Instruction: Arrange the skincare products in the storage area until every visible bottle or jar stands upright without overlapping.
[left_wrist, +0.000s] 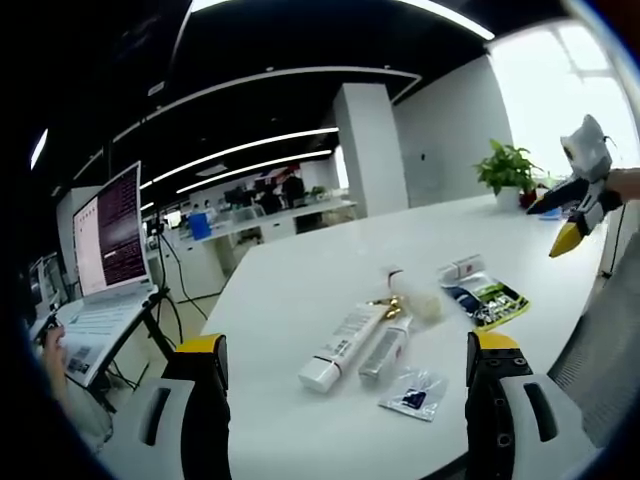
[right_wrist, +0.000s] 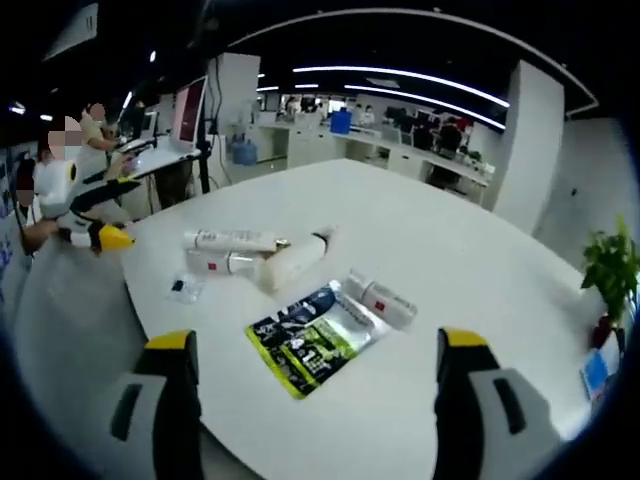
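Small sachet (left_wrist: 413, 392) between parted left gripper (left_wrist: 345, 375) jaws

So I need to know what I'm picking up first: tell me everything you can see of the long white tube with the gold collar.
The long white tube lies flat on the white table, not upright. It looks like plastic, with small dark print along its body, a white cap at one end and a gold collar at the other. A shorter white tube lies alongside, close or touching. Its gold end points at a cream bottle, also lying down. In the right gripper view it sits at. Neither tongs touch it.
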